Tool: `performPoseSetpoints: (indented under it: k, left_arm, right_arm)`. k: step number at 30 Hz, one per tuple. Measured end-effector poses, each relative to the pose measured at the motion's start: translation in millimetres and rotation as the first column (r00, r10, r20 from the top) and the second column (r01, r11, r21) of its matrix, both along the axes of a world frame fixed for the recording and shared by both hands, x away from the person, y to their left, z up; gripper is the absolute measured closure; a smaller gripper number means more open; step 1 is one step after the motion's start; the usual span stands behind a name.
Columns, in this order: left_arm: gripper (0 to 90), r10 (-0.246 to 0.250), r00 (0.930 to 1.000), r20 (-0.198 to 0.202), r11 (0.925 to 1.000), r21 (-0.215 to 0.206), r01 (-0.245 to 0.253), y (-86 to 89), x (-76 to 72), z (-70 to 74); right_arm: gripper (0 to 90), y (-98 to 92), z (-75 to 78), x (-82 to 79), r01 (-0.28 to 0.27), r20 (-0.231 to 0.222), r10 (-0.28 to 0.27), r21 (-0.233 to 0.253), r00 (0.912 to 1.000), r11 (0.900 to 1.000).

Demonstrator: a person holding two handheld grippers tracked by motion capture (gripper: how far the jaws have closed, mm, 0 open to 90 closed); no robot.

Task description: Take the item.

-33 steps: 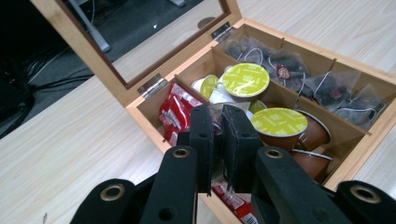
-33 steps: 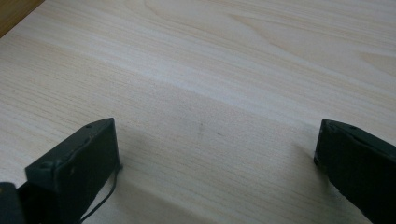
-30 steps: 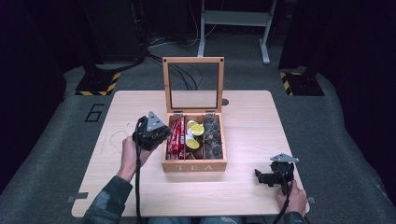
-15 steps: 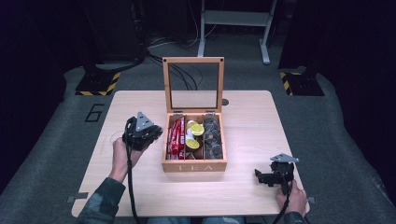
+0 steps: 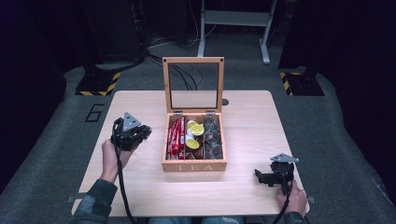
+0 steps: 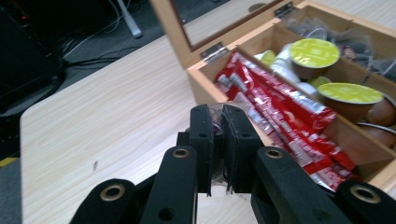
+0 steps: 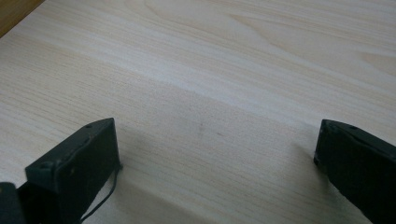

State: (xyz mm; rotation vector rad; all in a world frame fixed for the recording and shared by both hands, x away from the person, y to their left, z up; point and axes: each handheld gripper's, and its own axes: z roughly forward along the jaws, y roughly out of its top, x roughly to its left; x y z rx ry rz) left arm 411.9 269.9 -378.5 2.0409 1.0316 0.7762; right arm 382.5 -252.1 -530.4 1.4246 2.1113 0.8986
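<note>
A wooden tea box (image 5: 194,165) stands mid-table with its glass lid (image 5: 193,84) upright. Its compartments hold red sachets (image 5: 176,135), green-lidded capsules (image 5: 196,130) and dark clear-wrapped packets (image 5: 212,135). My left gripper (image 5: 145,132) hovers just left of the box, shut on a small clear-wrapped packet (image 6: 217,110) pinched between its jaws (image 6: 218,116). Beyond it lie the red sachets (image 6: 280,102) and capsules (image 6: 314,52). My right gripper (image 5: 258,176) rests near the table's front right, open, with bare wood between its jaws (image 7: 217,135).
The light wooden table (image 5: 252,116) is bare around the box. Beyond its far edge lie cables and a grey metal stand (image 5: 233,18). Yellow-black striped bases (image 5: 95,84) sit on the floor at both sides.
My left gripper has drawn away from the box toward the left, still shut. The right gripper has stayed put.
</note>
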Motion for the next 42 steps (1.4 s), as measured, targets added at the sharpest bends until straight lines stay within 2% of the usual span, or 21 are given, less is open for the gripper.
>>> performPoseSetpoints:
  k: [4, 9, 17, 20, 28, 33, 39, 42]
  left_arm:
    - [82.5, 0.039, 0.9992, -0.004, 0.9992, -0.001, -0.039, 17.0, -0.6, 0.1]
    - [82.6, 0.075, 0.9972, -0.003, 0.9972, -0.008, -0.075, 30.0, -0.8, -1.2]
    - [82.6, 0.140, 0.9901, -0.007, 0.9901, -0.002, -0.140, 51.8, 1.2, -9.1]
    - [82.5, 0.156, 0.9877, -0.008, 0.9875, -0.017, -0.156, 55.7, 2.9, -12.2]
    - [82.5, 0.187, 0.9817, -0.035, 0.9823, -0.003, -0.187, 64.3, 9.0, -25.4]
    - [82.5, 0.208, 0.9772, -0.043, 0.9778, -0.016, -0.209, 69.9, 11.1, -32.6]
    - [82.5, 0.208, 0.9766, -0.055, 0.9780, -0.007, -0.208, 70.7, 11.7, -37.7]
    - [82.5, 0.211, 0.9744, -0.076, 0.9771, -0.006, -0.213, 72.6, 12.7, -43.1]
  right_arm:
    - [0.0, 0.0, 0.0, 0.0, 0.000, 0.000, 0.000, 0.000, 1.0000, 1.000]
    - [0.0, 0.0, 0.0, 0.0, 0.000, 0.001, 0.000, 0.000, 1.0000, 1.000]
    - [0.0, 0.0, -0.1, 0.0, 0.000, 0.001, 0.000, 0.000, 1.0000, 1.000]
    - [0.0, 0.1, -0.1, 0.0, 0.001, 0.001, -0.001, 0.000, 1.0000, 1.000]
    - [0.0, 0.0, -0.1, 0.0, 0.000, 0.001, 0.000, 0.000, 1.0000, 1.000]
    - [0.0, 0.0, -0.1, 0.0, 0.001, 0.002, -0.001, 0.000, 1.0000, 1.000]
    - [0.0, 0.0, -0.1, 0.0, 0.001, 0.001, -0.001, 0.000, 1.0000, 1.000]
    - [0.0, 0.0, -0.1, 0.0, 0.000, 0.001, 0.000, 0.000, 1.0000, 1.000]
